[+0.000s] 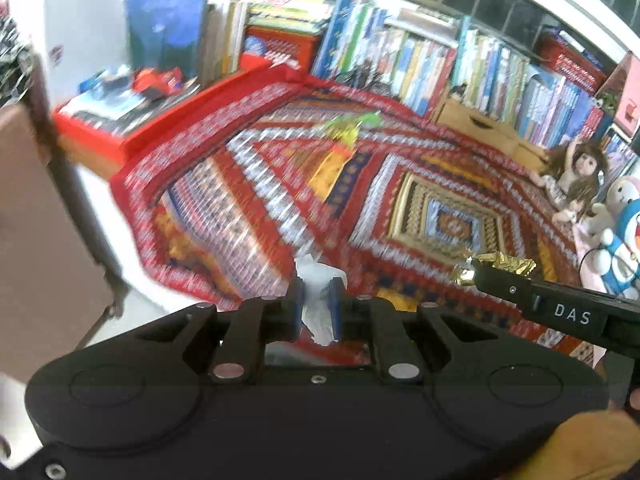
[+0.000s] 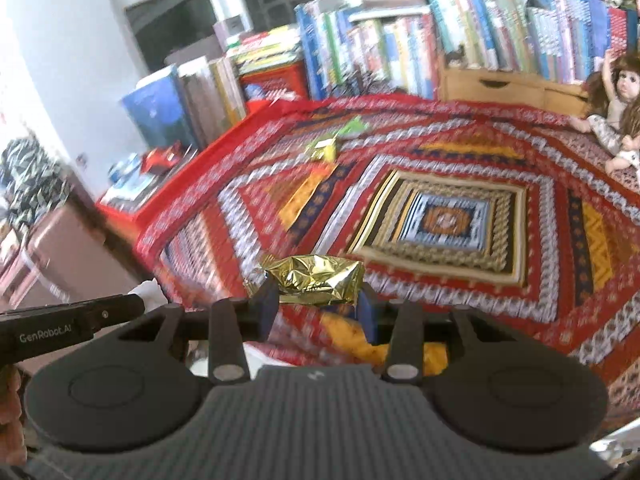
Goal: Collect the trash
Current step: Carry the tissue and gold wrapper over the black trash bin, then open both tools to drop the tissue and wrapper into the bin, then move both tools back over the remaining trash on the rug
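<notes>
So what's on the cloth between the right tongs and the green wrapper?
Only bare patterned cloth lies between the right tongs, shut on the gold wrapper, and the green wrapper; right wrist view.

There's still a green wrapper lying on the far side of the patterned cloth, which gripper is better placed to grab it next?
Neither for now: the left gripper is shut on a white tissue, the right gripper on a gold wrapper. The green wrapper looks similarly far from both.

A patterned red cloth (image 2: 440, 216) covers the table, with rows of books (image 2: 400, 40) and a doll (image 2: 612, 96) behind.
</notes>
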`<act>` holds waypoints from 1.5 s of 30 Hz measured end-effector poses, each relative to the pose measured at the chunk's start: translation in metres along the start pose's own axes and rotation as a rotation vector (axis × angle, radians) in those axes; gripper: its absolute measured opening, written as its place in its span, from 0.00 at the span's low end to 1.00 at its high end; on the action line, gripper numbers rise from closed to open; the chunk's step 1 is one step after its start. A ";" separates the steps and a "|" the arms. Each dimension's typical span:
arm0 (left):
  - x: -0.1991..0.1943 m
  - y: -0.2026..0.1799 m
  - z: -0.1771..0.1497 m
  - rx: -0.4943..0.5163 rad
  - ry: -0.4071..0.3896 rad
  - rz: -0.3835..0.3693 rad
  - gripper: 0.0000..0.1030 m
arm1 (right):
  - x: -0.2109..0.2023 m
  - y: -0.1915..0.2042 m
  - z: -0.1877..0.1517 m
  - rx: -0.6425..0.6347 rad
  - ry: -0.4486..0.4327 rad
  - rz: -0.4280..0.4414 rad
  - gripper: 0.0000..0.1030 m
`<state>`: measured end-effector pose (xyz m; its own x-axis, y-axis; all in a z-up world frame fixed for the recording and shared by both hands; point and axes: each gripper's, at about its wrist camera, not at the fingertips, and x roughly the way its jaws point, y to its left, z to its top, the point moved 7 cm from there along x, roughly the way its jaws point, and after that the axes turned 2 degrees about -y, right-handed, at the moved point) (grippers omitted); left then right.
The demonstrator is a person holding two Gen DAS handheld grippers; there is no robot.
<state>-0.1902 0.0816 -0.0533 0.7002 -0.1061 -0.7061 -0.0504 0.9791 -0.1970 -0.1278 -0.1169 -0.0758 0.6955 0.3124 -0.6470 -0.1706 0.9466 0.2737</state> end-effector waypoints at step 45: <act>0.088 0.084 -0.093 -0.092 0.159 0.108 0.64 | 0.087 0.046 -0.095 -0.128 0.203 0.020 0.74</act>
<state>-0.1996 0.1383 -0.1953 0.5666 -0.0349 -0.8233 -0.1886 0.9671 -0.1707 -0.1419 -0.0390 -0.1871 0.5388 0.3282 -0.7759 -0.2789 0.9386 0.2034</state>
